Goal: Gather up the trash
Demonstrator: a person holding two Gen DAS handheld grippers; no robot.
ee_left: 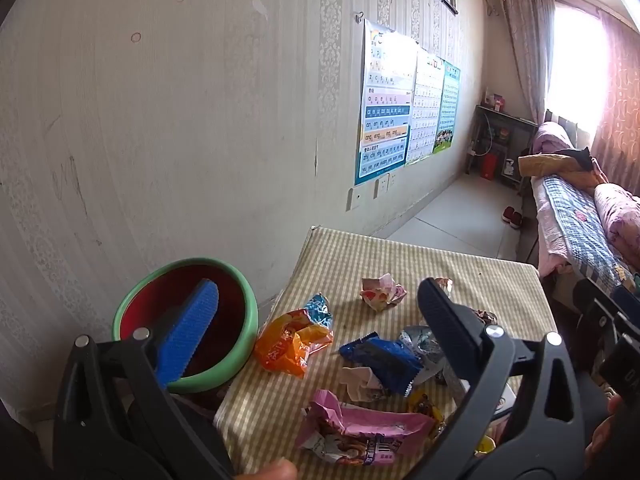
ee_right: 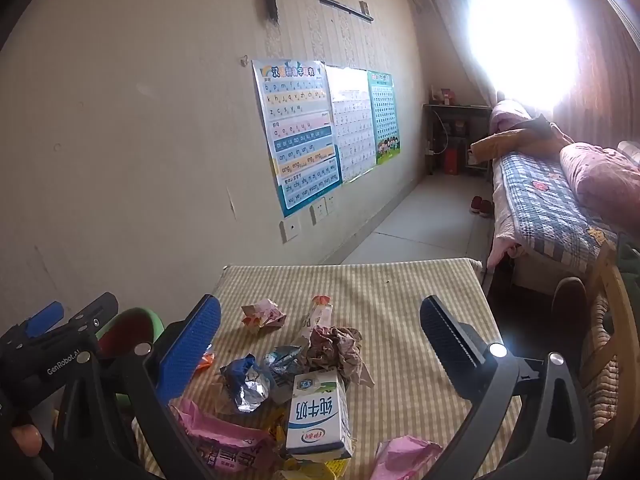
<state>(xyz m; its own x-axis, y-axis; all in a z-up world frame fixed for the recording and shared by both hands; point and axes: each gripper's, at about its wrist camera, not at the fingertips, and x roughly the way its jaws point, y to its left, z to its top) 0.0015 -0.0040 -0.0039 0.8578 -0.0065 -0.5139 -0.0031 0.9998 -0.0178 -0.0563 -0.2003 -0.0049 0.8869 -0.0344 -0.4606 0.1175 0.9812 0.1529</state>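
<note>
Striped worktop (ee_right: 400, 300) strewn with wrappers (ee_left: 294, 338); green bin (ee_left: 240, 308) waits alongside. Left gripper (ee_left: 320, 312) and right gripper (ee_right: 320, 332) hover, jaws wide, empty, poised to pick.

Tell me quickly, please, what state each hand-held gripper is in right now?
Left hand-held gripper: open, holding nothing, above the wrappers.
Right hand-held gripper: open, holding nothing, above the milk carton.

on my striped table (ee_right: 400, 300) i count one milk carton (ee_right: 316, 416), two pink wrappers (ee_right: 224, 436), one orange wrapper (ee_left: 292, 344), one blue wrapper (ee_left: 384, 356), one crumpled brown paper (ee_right: 336, 348). beside it one green-rimmed bin (ee_left: 240, 300). three posters (ee_right: 300, 132) on the wall.
</note>
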